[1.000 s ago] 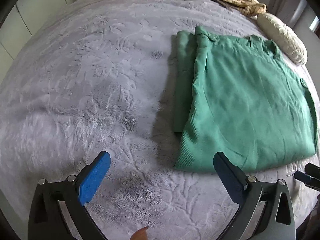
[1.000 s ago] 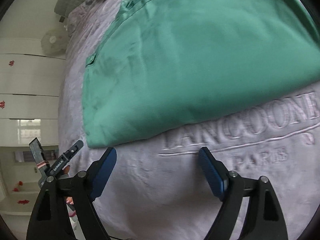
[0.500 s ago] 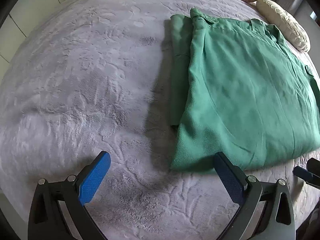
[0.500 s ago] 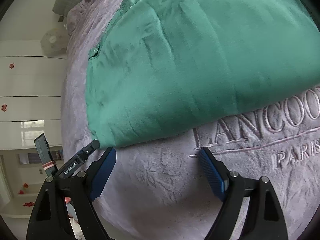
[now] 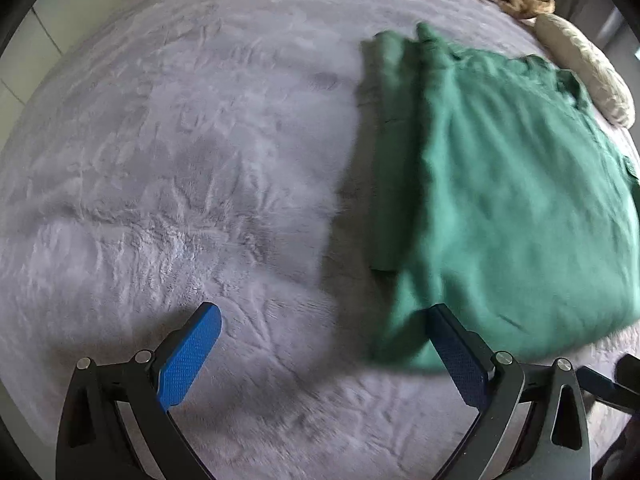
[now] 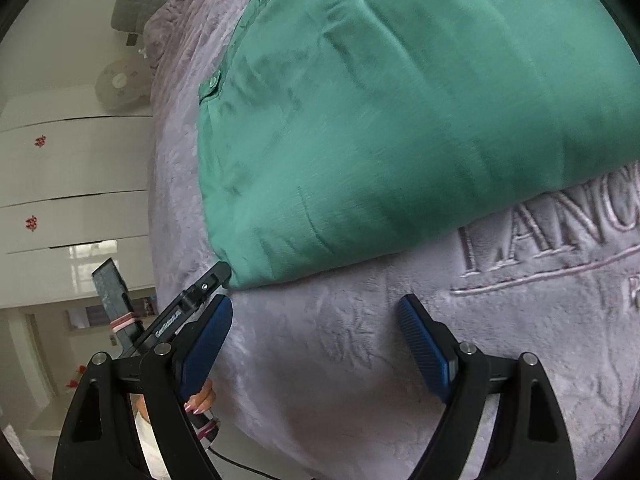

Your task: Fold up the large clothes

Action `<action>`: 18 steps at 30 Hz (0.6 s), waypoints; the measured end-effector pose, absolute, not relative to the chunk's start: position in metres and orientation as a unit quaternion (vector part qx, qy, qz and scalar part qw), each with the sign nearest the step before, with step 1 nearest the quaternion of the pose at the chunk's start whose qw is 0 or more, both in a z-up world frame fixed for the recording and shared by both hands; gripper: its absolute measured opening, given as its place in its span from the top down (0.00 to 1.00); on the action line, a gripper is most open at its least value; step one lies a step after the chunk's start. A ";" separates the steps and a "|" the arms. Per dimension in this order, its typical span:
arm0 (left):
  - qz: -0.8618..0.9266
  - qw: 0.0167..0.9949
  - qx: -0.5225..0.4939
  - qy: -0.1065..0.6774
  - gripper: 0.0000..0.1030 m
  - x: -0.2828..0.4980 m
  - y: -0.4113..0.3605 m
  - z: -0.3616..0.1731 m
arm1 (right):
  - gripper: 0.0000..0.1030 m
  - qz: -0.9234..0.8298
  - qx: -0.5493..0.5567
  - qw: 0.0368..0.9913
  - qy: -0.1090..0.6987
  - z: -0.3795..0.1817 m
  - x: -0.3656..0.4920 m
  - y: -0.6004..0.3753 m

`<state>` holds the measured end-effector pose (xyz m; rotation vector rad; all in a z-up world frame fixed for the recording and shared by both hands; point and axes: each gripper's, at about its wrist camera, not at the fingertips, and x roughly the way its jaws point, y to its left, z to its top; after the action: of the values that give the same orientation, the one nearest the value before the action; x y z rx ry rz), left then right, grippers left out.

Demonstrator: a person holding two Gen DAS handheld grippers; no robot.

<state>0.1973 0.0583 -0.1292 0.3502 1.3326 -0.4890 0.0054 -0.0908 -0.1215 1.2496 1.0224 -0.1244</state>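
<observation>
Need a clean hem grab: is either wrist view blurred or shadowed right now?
Left wrist: green garment smeared by motion blur, dark shadow on the blanket beside it. Right wrist: mild blur, hem readable, fisheye bends the edges.

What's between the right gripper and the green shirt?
Only bare grey blanket lies between the right gripper and the green shirt, in the right wrist view.

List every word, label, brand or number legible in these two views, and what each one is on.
"LANC", cut off by the picture's right edge: raised lettering on the grey blanket, below the green garment.
A second, smaller line under it: only a sliver shows, unreadable.
White print on the black bar beside the right gripper: too small and blurred to read.
Left wrist view: no text.
</observation>
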 end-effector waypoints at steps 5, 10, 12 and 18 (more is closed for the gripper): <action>-0.235 0.738 0.180 0.607 0.00 0.194 0.064 -0.138 | 0.15 -0.055 0.559 0.687 0.460 -0.124 0.011 -0.088; -0.235 0.738 0.154 0.614 0.00 0.194 0.081 -0.123 | 0.15 -0.038 0.577 0.686 0.441 -0.124 0.015 -0.087; -0.231 0.740 0.151 0.614 0.00 0.195 0.084 -0.119 | 0.15 -0.031 0.594 0.681 0.428 -0.127 0.018 -0.086; -0.233 0.740 0.152 0.612 0.00 0.201 0.078 -0.117 | 0.15 -0.023 0.617 0.670 0.413 -0.138 0.033 -0.080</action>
<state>0.2014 0.0781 -0.1170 0.3337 1.3415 -0.5116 0.0330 -0.0797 -0.1379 1.3904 0.9301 -0.0524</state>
